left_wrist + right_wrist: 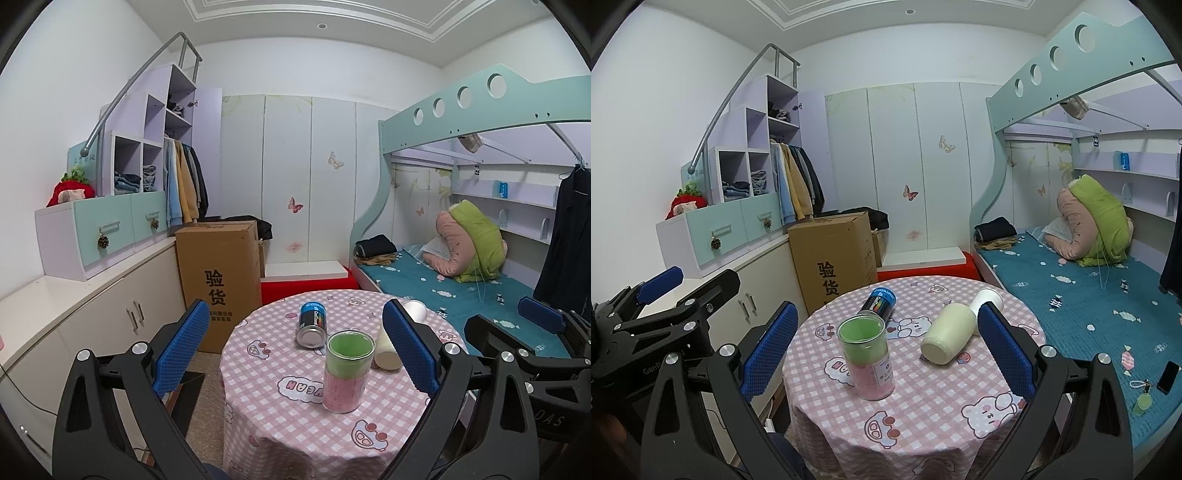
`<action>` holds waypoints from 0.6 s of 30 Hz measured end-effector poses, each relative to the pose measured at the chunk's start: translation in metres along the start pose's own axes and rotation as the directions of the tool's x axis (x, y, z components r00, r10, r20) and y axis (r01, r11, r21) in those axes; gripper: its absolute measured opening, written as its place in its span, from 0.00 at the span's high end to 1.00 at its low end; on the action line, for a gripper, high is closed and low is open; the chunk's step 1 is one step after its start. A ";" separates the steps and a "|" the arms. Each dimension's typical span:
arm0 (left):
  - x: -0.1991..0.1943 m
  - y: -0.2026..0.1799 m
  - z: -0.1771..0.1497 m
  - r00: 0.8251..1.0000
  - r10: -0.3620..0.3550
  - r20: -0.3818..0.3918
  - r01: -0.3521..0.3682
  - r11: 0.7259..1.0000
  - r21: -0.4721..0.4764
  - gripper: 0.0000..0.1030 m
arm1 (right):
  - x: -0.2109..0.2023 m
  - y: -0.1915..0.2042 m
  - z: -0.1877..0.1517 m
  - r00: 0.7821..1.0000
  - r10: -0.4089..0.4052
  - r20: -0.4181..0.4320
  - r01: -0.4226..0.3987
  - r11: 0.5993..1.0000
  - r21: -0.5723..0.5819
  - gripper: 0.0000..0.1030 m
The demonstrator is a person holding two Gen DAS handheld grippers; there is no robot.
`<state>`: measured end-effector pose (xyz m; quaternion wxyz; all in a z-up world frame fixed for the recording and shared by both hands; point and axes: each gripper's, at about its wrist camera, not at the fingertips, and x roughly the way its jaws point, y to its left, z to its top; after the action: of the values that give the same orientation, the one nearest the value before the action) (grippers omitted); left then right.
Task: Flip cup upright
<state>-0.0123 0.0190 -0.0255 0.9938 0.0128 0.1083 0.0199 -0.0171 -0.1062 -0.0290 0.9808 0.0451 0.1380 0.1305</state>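
Observation:
A round table with a pink checked cloth (pixel 295 424) (pixel 923 413) holds three items. A clear cup with a green and pink liner (pixel 347 371) (pixel 866 356) stands upright, mouth up. A cream bottle-shaped cup with a white neck (pixel 951 332) (pixel 388 350) lies on its side. A dark blue can (pixel 313 325) (pixel 879 304) also lies on its side. My left gripper (pixel 291 354) is open and empty, above the table's near side. My right gripper (pixel 886 354) is open and empty, with the table's items between its fingers in view.
A tall cardboard box (pixel 218 280) stands left of the table beside low white cabinets (pixel 92 317). A bunk bed with a teal mattress (pixel 1089 295) runs along the right. A phone (pixel 1168 376) lies on the mattress edge. Wardrobe doors (pixel 306 177) line the back wall.

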 end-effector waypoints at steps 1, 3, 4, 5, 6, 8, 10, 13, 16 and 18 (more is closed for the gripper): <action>0.000 0.000 0.000 1.000 0.000 0.000 0.000 1.000 0.000 0.08 | 0.000 -0.001 0.000 1.000 0.001 0.000 -0.001 1.000 0.000 0.08; 0.000 0.001 0.000 1.000 0.000 0.000 0.000 1.000 -0.002 0.08 | 0.000 0.000 0.000 1.000 0.001 0.000 -0.001 1.000 0.001 0.08; 0.000 0.000 0.000 1.000 0.001 -0.001 -0.001 1.000 -0.001 0.08 | 0.000 -0.001 0.000 1.000 0.001 0.001 -0.001 1.000 0.001 0.08; 0.000 0.000 0.000 1.000 0.001 0.000 -0.001 1.000 0.000 0.08 | 0.000 -0.001 0.000 1.000 0.001 -0.001 -0.001 1.000 0.002 0.08; 0.000 0.001 0.000 1.000 0.000 0.000 0.000 1.000 -0.001 0.08 | 0.000 -0.001 0.000 1.000 0.002 -0.001 -0.002 1.000 0.001 0.08; 0.000 0.001 0.000 1.000 0.001 0.000 -0.001 1.000 -0.002 0.08 | 0.001 -0.001 0.000 1.000 0.002 -0.002 -0.002 1.000 0.002 0.08; 0.001 0.001 0.000 1.000 -0.003 -0.002 0.003 1.000 -0.004 0.08 | 0.001 0.000 -0.001 1.000 0.003 -0.004 -0.003 1.000 0.003 0.08; 0.000 0.000 0.000 1.000 0.000 -0.002 0.000 1.000 -0.002 0.08 | 0.002 0.000 -0.001 1.000 0.003 -0.005 -0.003 1.000 0.002 0.08; 0.000 0.001 0.001 1.000 0.003 0.000 -0.003 1.000 -0.002 0.08 | 0.003 0.000 -0.001 1.000 0.006 -0.007 -0.006 1.000 0.005 0.08; 0.000 0.001 0.001 1.000 0.001 -0.001 -0.001 1.000 -0.003 0.08 | 0.003 0.000 -0.001 1.000 0.006 -0.007 -0.006 1.000 0.004 0.08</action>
<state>-0.0121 0.0203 -0.0250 0.9938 0.0115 0.1087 0.0206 -0.0145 -0.1052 -0.0309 0.9798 0.0472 0.1417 0.1331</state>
